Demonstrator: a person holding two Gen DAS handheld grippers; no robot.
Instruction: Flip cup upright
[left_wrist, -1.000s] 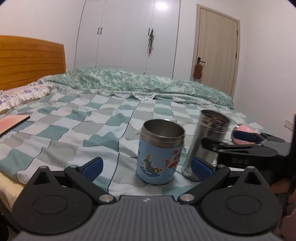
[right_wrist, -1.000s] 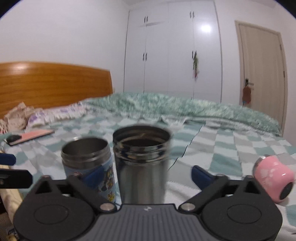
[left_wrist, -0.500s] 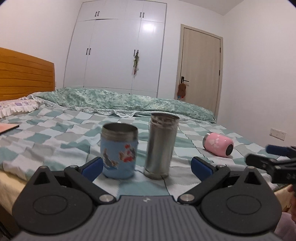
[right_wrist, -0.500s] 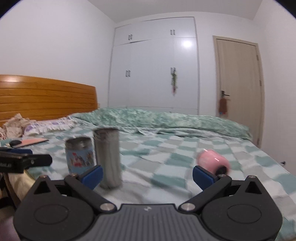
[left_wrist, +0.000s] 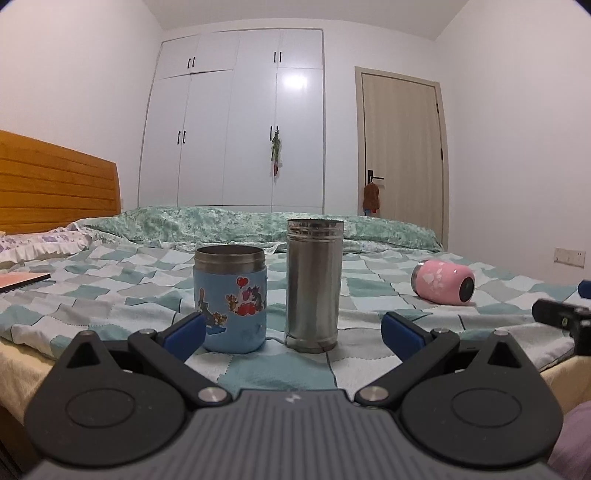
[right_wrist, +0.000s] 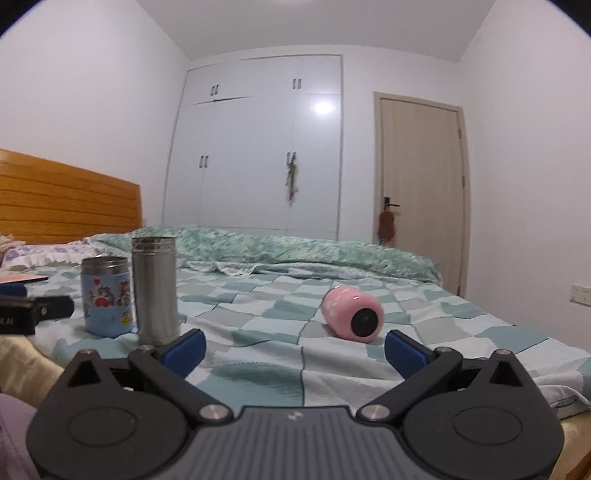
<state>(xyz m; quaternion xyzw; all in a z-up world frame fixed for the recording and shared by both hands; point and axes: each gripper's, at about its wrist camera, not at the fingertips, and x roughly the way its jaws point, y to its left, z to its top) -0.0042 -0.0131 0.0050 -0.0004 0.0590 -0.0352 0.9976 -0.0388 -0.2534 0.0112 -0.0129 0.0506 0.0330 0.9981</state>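
A pink cup (right_wrist: 352, 312) lies on its side on the checked bedspread, its base toward me; it also shows in the left wrist view (left_wrist: 443, 281) at the right. A blue cartoon cup (left_wrist: 231, 297) and a tall steel cup (left_wrist: 314, 280) stand upright side by side; both also show in the right wrist view, the blue cup (right_wrist: 107, 295) left of the steel cup (right_wrist: 155, 290). My left gripper (left_wrist: 293, 332) is open and empty, just short of the two upright cups. My right gripper (right_wrist: 295, 349) is open and empty, short of the pink cup.
The bed (left_wrist: 110, 295) has a wooden headboard (left_wrist: 55, 192) at the left and a rumpled green duvet (left_wrist: 240, 225) at the back. A flat pink book (left_wrist: 18, 280) lies at the far left. A white wardrobe (left_wrist: 236, 122) and a door (left_wrist: 402, 158) stand behind.
The right gripper has let go of the steel cup, which now stands upright beside the blue cup. Both grippers have pulled back from the cups, the right one swinging toward the pink cup.
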